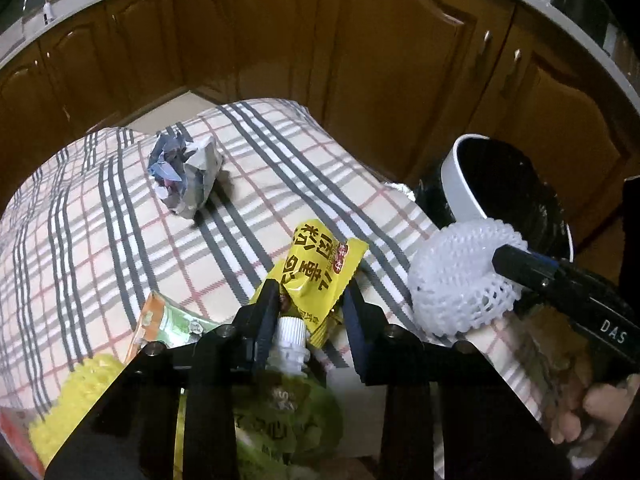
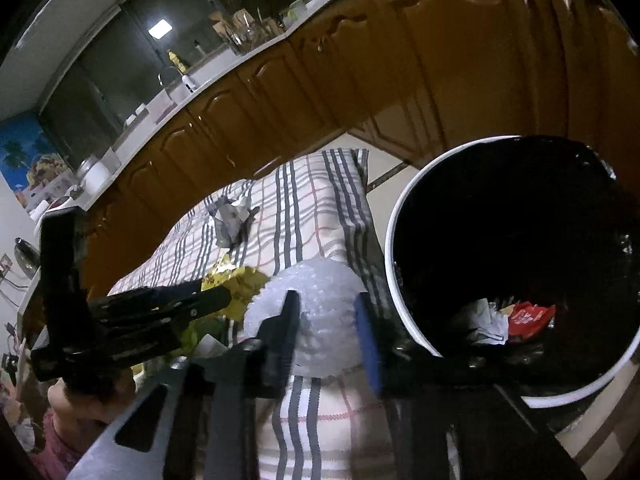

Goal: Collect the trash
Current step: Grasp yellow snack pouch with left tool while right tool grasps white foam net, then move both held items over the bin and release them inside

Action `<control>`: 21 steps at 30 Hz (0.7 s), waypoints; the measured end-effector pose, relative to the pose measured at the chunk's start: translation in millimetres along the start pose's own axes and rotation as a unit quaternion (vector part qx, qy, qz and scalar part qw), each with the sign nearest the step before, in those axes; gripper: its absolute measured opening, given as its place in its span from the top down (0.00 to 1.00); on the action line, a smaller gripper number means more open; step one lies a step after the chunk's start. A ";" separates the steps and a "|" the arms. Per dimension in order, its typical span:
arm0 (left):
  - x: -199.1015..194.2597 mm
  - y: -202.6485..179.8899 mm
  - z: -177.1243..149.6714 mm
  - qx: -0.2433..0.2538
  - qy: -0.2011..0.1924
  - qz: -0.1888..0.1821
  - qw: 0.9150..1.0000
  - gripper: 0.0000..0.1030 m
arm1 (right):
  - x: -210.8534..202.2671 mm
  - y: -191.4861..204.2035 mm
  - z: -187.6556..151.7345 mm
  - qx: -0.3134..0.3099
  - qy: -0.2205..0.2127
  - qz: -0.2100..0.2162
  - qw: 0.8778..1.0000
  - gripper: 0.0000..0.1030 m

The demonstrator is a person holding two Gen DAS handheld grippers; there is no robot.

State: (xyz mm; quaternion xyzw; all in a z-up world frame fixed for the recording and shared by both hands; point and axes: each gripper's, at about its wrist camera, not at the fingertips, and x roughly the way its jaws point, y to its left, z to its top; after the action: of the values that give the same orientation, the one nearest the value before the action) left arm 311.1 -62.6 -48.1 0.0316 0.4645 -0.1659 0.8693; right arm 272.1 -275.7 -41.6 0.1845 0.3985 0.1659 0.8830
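My left gripper (image 1: 312, 288) is shut on a yellow snack wrapper (image 1: 316, 264) above the plaid tablecloth (image 1: 100, 240). A green spout pouch (image 1: 280, 412) with a white cap lies just under its fingers. In the right wrist view my right gripper (image 2: 328, 298) is shut on a white foam net (image 2: 316, 320) beside the bin. The left wrist view also shows that right gripper (image 1: 504, 258) and the foam net (image 1: 452, 280). The white-rimmed bin (image 2: 394, 240), lined in black, holds a red wrapper (image 2: 532, 318) and crumpled paper. The left gripper (image 2: 228, 298) and yellow wrapper (image 2: 244, 280) appear at left.
A crumpled grey-blue paper ball (image 1: 184, 176) lies farther back on the cloth. An orange-green packet (image 1: 160, 320) and a yellow net (image 1: 80, 392) lie near the front left. Brown cabinets (image 1: 360, 40) stand behind the table. A person's hand (image 1: 592, 412) holds the right gripper.
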 end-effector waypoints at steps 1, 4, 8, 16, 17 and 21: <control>-1.4 0.5 -0.5 0.000 -0.003 -0.003 1.000 0.78 | -1.4 0.3 0.0 -0.002 -0.002 0.001 1.000 0.82; -6.6 3.5 -1.3 -0.008 -0.010 -0.020 1.000 0.89 | -9.2 1.4 -1.0 -0.003 -0.011 0.007 1.000 0.87; -20.5 2.8 -0.9 -0.011 -0.027 -0.025 0.999 0.91 | -22.0 5.3 0.2 -0.005 -0.027 0.009 1.000 0.88; -61.8 -6.6 2.0 -0.013 -0.074 -0.049 0.996 0.91 | -53.1 10.0 2.1 -0.013 -0.062 0.006 0.998 0.88; -65.1 -8.8 3.0 -0.012 -0.079 -0.053 0.995 0.91 | -56.2 9.1 2.0 -0.013 -0.065 0.006 0.998 0.88; -78.4 -19.2 3.3 -0.007 -0.093 -0.066 0.993 0.91 | -72.1 3.4 2.3 -0.013 -0.081 -0.009 0.997 0.88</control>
State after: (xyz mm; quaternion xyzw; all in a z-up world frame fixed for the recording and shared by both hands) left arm 267.4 -61.1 19.8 -0.0209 0.3835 -0.2219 0.8962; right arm 228.1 -304.9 7.6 0.1822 0.3251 0.1481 0.9161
